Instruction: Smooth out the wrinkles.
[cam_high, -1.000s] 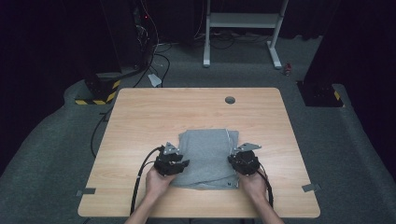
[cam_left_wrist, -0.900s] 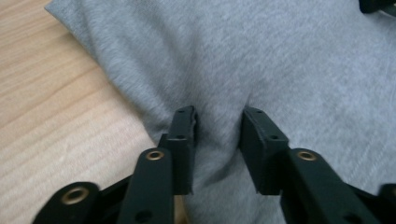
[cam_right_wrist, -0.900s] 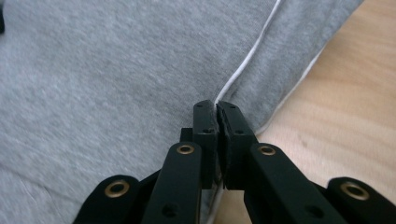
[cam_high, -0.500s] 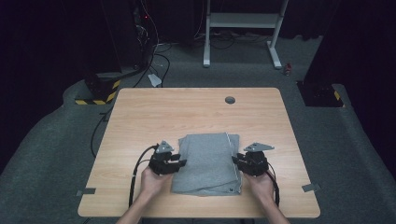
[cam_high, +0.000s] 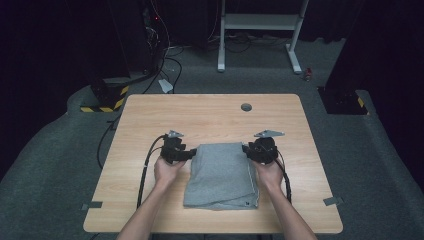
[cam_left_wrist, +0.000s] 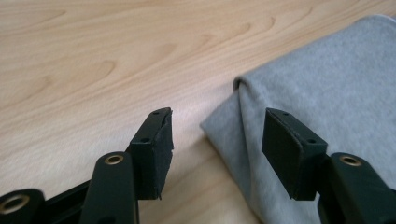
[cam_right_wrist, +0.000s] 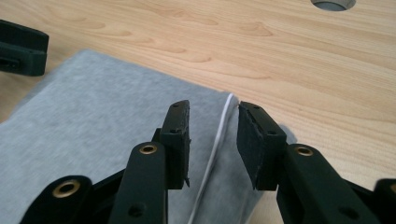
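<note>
While no brand, label or readable writing shows on anything here, one folded grey cloth (cam_high: 222, 175) lies on the wooden counter (cam_high: 210, 117) between the two claws. The left claw (cam_high: 190, 154) sits at the cloth's far left corner, the right claw (cam_high: 246, 150) at its far right corner, each held in one of the person's hands.

In the left gripper view, the left claw (cam_left_wrist: 217, 140) stands spread, its jaws having just been opening; the folded corner of the cloth (cam_left_wrist: 322, 93) lies between and below them, and neither pad presses on it. One jaw hangs over bare wood, the other over the fabric.

In the right gripper view, the right claw (cam_right_wrist: 213, 140) is parted by a narrower gap, and its jaws too have just been opening. The cloth's edge, with one white stitched seam (cam_right_wrist: 219, 135) running along it, passes through the gap; the pads stand clear of it on both sides. The cloth (cam_right_wrist: 93, 112) stretches away to that claw's left, where the other gripper shows beyond its far corner.

Past the right claw, one round grey grommet (cam_high: 246, 107) is set into the counter (cam_right_wrist: 280, 46), well apart from the cloth.
</note>
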